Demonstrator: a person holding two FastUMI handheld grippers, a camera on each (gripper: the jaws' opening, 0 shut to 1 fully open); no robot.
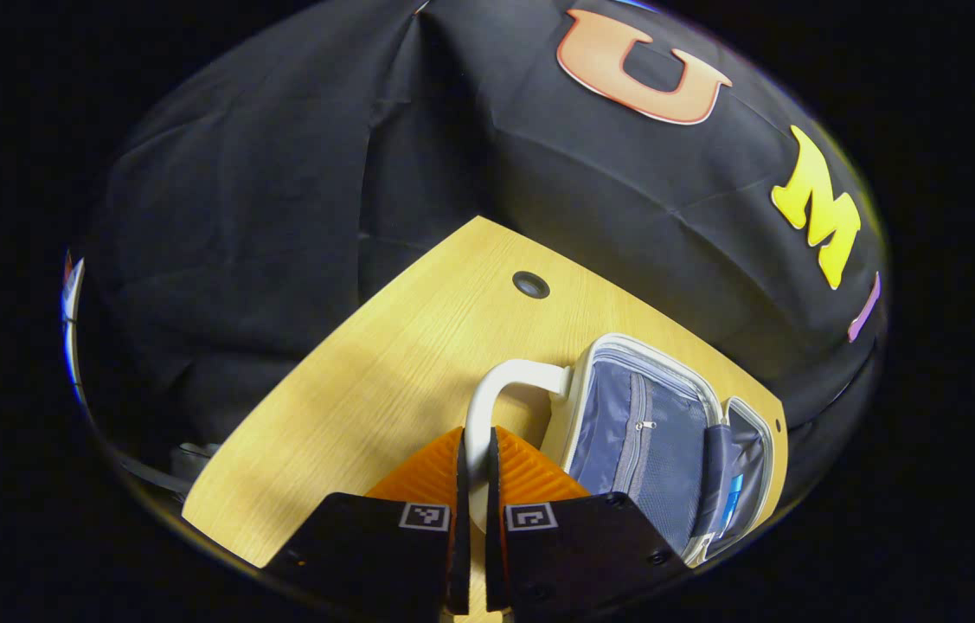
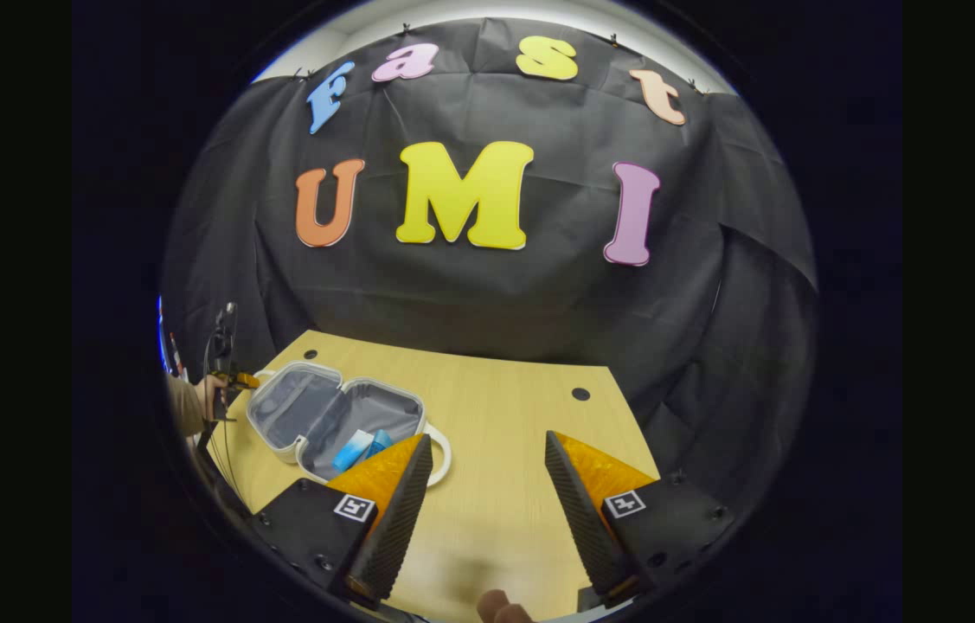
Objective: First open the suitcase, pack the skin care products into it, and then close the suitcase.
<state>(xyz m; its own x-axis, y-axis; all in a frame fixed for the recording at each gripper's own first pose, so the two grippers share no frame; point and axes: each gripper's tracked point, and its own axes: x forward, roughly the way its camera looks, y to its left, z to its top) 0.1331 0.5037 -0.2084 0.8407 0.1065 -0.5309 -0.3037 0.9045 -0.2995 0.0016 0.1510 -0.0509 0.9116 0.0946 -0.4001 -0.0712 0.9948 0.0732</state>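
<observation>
A: Left gripper (image 1: pixel 476 459) pinches the case (image 1: pixel 651 441) handle (image 1: pixel 487 407) near the table's (image 1: pixel 383 363) far-right edge.

B: Case lies open, blue products (image 2: pixel 362 448) inside; right gripper (image 2: pixel 487 484) gapes empty. Closing remains.

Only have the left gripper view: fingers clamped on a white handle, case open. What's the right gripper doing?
Observer: The right gripper is over the table, fingers spread wide with nothing between them.
Operator: Anything packed yet?
Observer: Two blue items lie in the suitcase, in the half nearer the right gripper.
Operator: Does that half have a handle too?
Observer: Yes, a second white handle sticks out of that half, right beside one of the right gripper's fingers.
</observation>
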